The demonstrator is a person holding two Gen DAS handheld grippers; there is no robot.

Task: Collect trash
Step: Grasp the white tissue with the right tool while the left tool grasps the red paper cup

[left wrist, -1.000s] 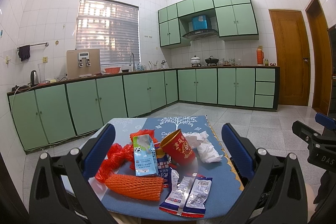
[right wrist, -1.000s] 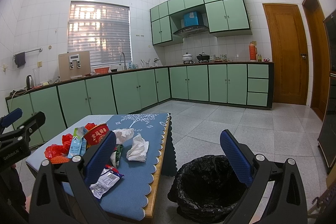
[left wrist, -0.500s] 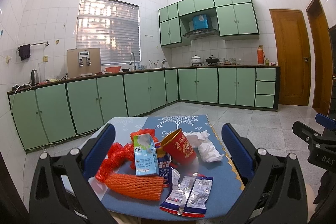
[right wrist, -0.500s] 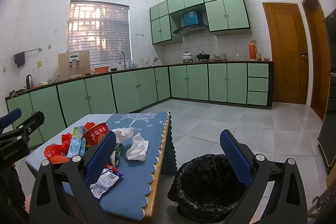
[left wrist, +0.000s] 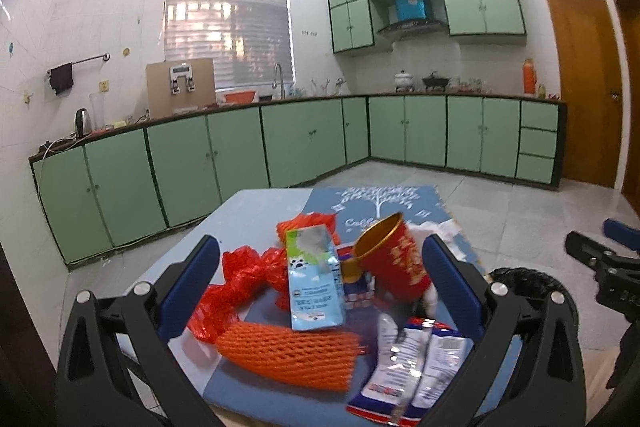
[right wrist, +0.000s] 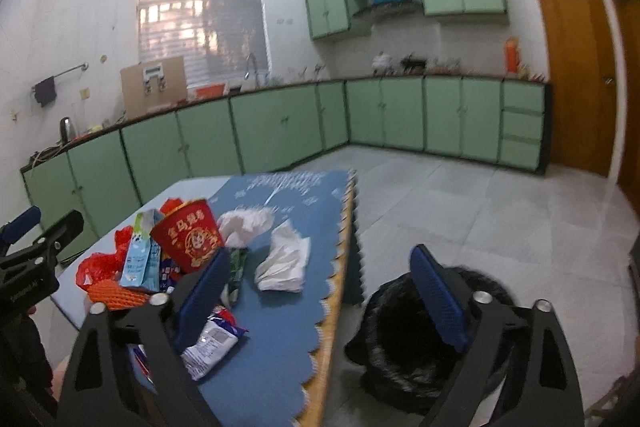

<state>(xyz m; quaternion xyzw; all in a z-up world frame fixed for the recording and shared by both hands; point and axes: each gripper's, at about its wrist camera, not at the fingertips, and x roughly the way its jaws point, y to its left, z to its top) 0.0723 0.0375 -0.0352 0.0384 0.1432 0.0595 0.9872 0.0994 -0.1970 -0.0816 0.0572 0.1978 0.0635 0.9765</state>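
Trash lies on a low table with a blue cloth: an orange foam net, red mesh, a blue milk carton, a red paper cup and snack wrappers. My left gripper is open and empty, just above and before the pile. My right gripper is open and empty, over the table's right edge. Crumpled white tissues lie right of the cup. A bin lined with a black bag stands on the floor right of the table.
Green cabinets line the far walls under a counter. A wooden door is at the right. Tiled floor lies beyond the table. The other gripper shows at each view's edge.
Both grippers have moved forward and down toward the table. The trash now appears larger and closer. Nothing on the table has been moved.
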